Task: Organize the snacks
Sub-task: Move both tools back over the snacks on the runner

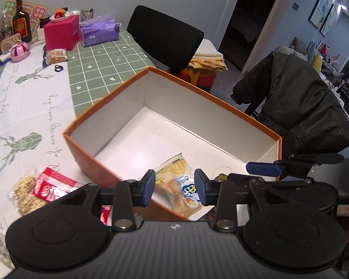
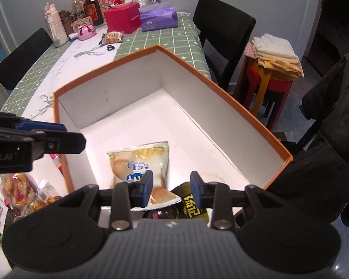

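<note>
An orange box [image 1: 197, 89] with a white inside stands on the table. A pale yellow snack packet [image 2: 139, 162] with blue lettering lies flat on its floor near the front wall. A black packet with yellow lettering [image 2: 192, 208] lies beside it at the front corner. My left gripper [image 1: 174, 188] hovers open above the yellow packet [image 1: 176, 186] without touching it. My right gripper [image 2: 172, 187] is open above the black packet and the yellow packet's corner, holding nothing. Outside the box, a red packet [image 1: 53, 186] and a grain-bar packet [image 1: 25, 195] lie on the cloth.
More loose snacks [image 2: 23, 190] lie left of the box. At the table's far end stand a pink box [image 1: 61, 33], a purple tissue pack [image 1: 100, 32], a dark bottle [image 1: 22, 23] and a nut bag [image 1: 57, 55]. A black chair [image 1: 165, 39] and a jacket-draped chair [image 1: 297, 100] stand beside the table.
</note>
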### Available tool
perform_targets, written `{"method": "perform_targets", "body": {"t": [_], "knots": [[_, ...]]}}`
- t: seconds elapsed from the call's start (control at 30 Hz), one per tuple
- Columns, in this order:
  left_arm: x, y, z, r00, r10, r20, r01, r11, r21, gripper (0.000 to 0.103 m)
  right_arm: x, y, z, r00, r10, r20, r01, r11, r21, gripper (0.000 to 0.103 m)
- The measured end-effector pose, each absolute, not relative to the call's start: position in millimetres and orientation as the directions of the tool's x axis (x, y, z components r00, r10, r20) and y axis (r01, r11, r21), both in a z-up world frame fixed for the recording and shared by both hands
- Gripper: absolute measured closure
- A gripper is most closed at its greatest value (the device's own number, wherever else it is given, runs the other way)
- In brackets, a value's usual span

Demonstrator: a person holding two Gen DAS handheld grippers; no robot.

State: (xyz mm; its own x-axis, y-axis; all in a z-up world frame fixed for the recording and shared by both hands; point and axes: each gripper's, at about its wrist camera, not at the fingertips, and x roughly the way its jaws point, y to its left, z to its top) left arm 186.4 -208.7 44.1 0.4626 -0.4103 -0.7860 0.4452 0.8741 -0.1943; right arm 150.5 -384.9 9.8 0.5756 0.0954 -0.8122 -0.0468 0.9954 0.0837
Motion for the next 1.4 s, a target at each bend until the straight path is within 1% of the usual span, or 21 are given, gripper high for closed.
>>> {"method": "perform_targets", "body": {"t": [0.1, 0.17, 0.23, 0.37, 0.53, 0.73, 0.83, 1.07, 1.2, 1.4], "knots": [[169.5, -193.1, 54.5, 0.504, -0.379, -0.776, 0.440, 0.886, -0.147, 0.055, 141.1, -376.6, 21.7, 0.602, 0.109, -0.791, -0.069, 0.994, 0.084, 0.063], [156.1, -184.3, 57.4, 0.533, -0.337, -0.776, 0.441, 0.893, -0.084, 0.054, 134.0, -370.5, 29.0, 0.614, 0.123, -0.780, -0.088, 0.992, 0.087, 0.063], [144.3, -171.6, 58.4, 0.545, -0.311, -0.779, 0.439, 0.897, -0.051, 0.054, 127.2, -363.2, 34.2, 0.623, 0.134, -0.771, -0.107, 0.991, 0.086, 0.063], [129.2, -141.1, 57.4, 0.541, -0.290, -0.789, 0.407, 0.912, -0.057, 0.054, 112.4, -340.3, 39.1, 0.634, 0.176, -0.753, -0.168, 0.982, 0.089, 0.063], [114.1, -104.3, 52.7, 0.553, -0.240, -0.798, 0.352, 0.935, -0.038, 0.054, 100.4, -307.7, 40.1, 0.616, 0.214, -0.758, -0.245, 0.967, 0.074, 0.062], [95.6, -69.0, 52.9, 0.556, -0.222, -0.801, 0.324, 0.945, -0.038, 0.053, 89.6, -272.8, 41.9, 0.599, 0.250, -0.761, -0.324, 0.944, 0.055, 0.062], [87.8, -56.2, 49.9, 0.556, -0.217, -0.803, 0.312, 0.949, -0.040, 0.053, 85.0, -257.2, 39.8, 0.589, 0.262, -0.765, -0.353, 0.934, 0.048, 0.059], [80.7, -29.5, 36.6, 0.548, -0.205, -0.811, 0.283, 0.958, -0.051, 0.053, 82.6, -231.9, 27.5, 0.553, 0.291, -0.780, -0.410, 0.911, 0.049, 0.058], [79.1, -17.7, 29.4, 0.541, -0.191, -0.819, 0.278, 0.960, -0.040, 0.053, 83.8, -223.0, 17.4, 0.534, 0.299, -0.791, -0.427, 0.903, 0.053, 0.052], [80.6, -4.3, 13.4, 0.522, -0.188, -0.832, 0.260, 0.964, -0.054, 0.051, 88.3, -210.4, -4.9, 0.498, 0.276, -0.822, -0.442, 0.897, 0.034, 0.050]]}}
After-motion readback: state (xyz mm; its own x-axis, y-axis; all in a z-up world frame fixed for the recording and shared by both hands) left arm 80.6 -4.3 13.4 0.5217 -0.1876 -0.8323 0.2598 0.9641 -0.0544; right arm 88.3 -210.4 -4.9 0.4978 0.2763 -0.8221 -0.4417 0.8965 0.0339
